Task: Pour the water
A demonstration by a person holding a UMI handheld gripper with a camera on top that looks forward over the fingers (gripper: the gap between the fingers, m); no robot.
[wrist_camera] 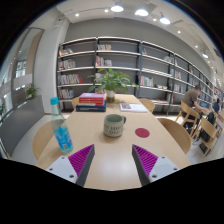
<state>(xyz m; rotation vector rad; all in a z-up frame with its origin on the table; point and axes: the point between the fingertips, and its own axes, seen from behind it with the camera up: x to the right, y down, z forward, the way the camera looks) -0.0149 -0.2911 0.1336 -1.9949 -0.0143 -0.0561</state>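
A clear plastic water bottle [62,132] with a blue label and blue cap stands on the round light wooden table [100,150], ahead and to the left of my left finger. A grey-green mug [115,125] stands near the table's middle, beyond my fingers. My gripper [112,162] is open and empty, its two fingers [80,160] with magenta pads spread wide above the table's near part. Nothing is between them.
A dark red round coaster [142,132] lies right of the mug. A stack of books [91,101], a potted plant [112,82] and an open book [131,106] sit at the table's far side. Wooden chairs [182,132] stand to the right. Bookshelves [120,62] line the back wall.
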